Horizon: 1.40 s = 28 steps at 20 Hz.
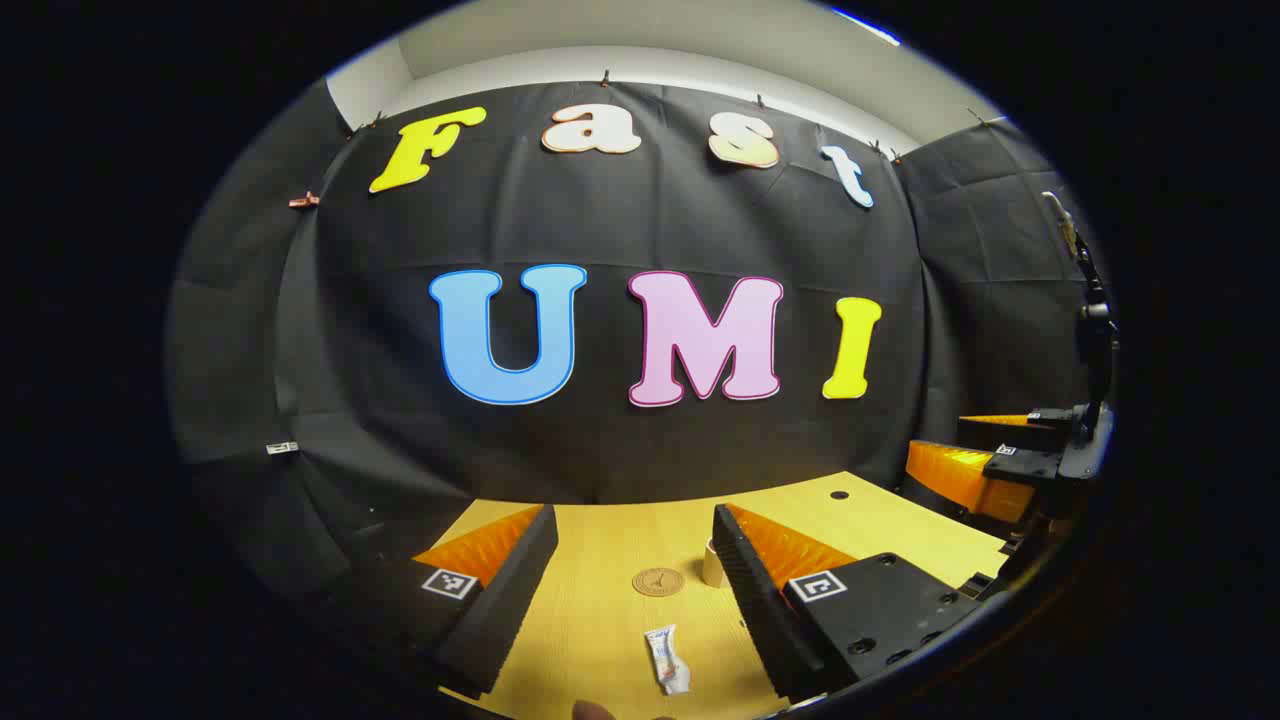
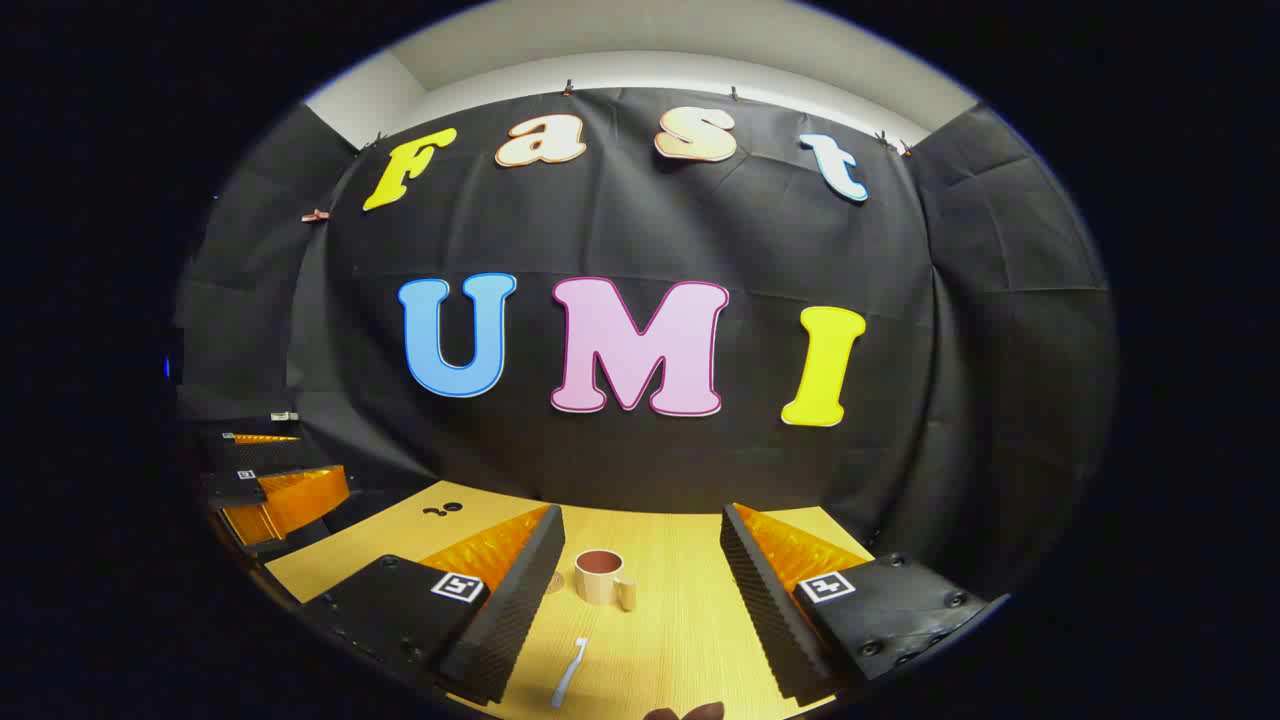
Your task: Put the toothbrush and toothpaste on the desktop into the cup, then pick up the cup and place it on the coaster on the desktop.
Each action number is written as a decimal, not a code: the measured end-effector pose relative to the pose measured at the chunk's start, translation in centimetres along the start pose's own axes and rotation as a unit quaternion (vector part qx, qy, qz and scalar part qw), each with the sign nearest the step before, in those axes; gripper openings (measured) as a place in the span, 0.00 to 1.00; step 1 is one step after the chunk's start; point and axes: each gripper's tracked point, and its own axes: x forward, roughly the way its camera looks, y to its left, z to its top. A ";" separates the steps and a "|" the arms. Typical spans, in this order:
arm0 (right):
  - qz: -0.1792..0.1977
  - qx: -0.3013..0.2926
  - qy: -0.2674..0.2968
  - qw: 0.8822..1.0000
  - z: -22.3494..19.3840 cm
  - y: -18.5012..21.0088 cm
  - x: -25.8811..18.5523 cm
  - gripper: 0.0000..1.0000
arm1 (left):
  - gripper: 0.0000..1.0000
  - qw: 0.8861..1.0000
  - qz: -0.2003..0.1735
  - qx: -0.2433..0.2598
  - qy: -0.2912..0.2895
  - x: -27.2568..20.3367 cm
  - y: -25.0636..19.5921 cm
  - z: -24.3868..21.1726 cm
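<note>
Our left tongs (image 1: 632,580) stand wide over the bench (image 1: 600,620), holding nothing; between their fingers lies the small white toothpaste (image 1: 667,660), the round brown coaster (image 1: 657,581) beyond it. Our right tongs (image 2: 640,585) gape equally wide, framing the white toothbrush (image 2: 570,672) and, beyond it, the beige cup (image 2: 602,576), upright, handle toward us.

toothpaste (image 1: 667,659) print: blue and red marks, too small to read
coaster (image 1: 657,581) centre: a dark emblem, not legible
finger tags (image 2: 460,586): square black-and-white coded markers, no words
</note>
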 end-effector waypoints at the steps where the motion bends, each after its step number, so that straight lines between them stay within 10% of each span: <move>1: 0.001 -0.001 0.001 1.000 -0.1 0.0 0.0 0.97 | 0.97 1.000 0.000 -0.001 0.001 0.1 0.1 -0.1; 21: 0.006 0.009 0.028 1.000 -2.0 0.0 -0.2 0.97 | 0.97 0.999 -0.001 0.001 0.032 -0.1 0.3 -2.5; 28: 0.002 0.017 0.073 0.997 -6.0 -0.3 0.1 0.97 | 0.97 0.992 -0.023 -0.002 0.127 1.5 -1.3 -9.9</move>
